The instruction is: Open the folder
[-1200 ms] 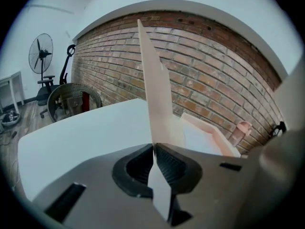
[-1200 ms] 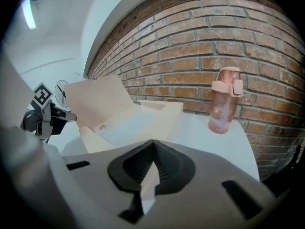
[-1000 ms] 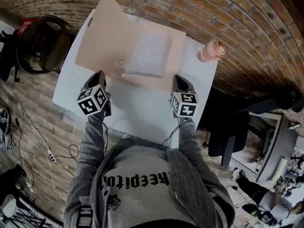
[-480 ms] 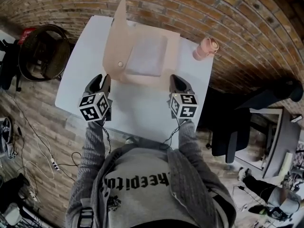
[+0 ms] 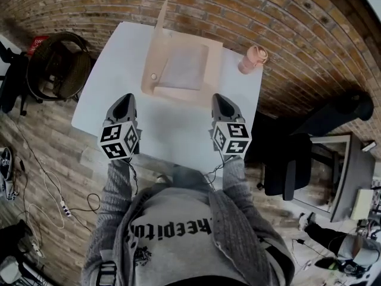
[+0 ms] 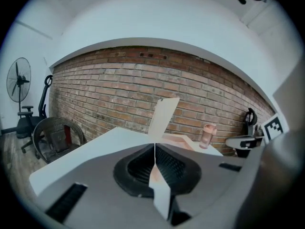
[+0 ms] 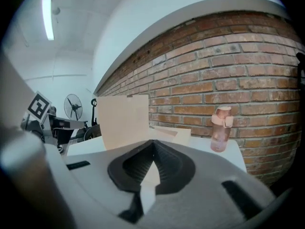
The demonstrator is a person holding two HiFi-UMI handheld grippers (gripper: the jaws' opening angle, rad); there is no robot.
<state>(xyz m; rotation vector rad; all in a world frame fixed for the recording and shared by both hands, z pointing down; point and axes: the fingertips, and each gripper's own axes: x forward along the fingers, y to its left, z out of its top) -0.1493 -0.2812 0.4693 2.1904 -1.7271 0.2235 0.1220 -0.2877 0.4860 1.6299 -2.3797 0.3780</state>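
A beige folder (image 5: 184, 70) lies on the white table (image 5: 113, 76), its cover (image 5: 156, 46) standing almost upright along the left side over a pale sheet inside. The cover (image 6: 162, 116) stands up ahead in the left gripper view, and the right gripper view shows the cover (image 7: 125, 120) broadside. Both grippers hover short of the folder's near edge, touching nothing. My left gripper (image 5: 126, 100) (image 6: 155, 144) has just closed its jaws and is shut with nothing between them. My right gripper (image 5: 221, 99) (image 7: 153, 142) is likewise shut and empty.
A pink bottle (image 5: 251, 59) (image 6: 208, 136) (image 7: 220, 128) stands at the table's far right corner. A dark wicker chair (image 5: 56, 64) sits left of the table, a black office chair (image 5: 292, 159) to its right. A brick wall runs behind.
The folder's cover has swung from leaning far left to nearly upright. Both grippers have drawn back from the folder's near edge and risen.
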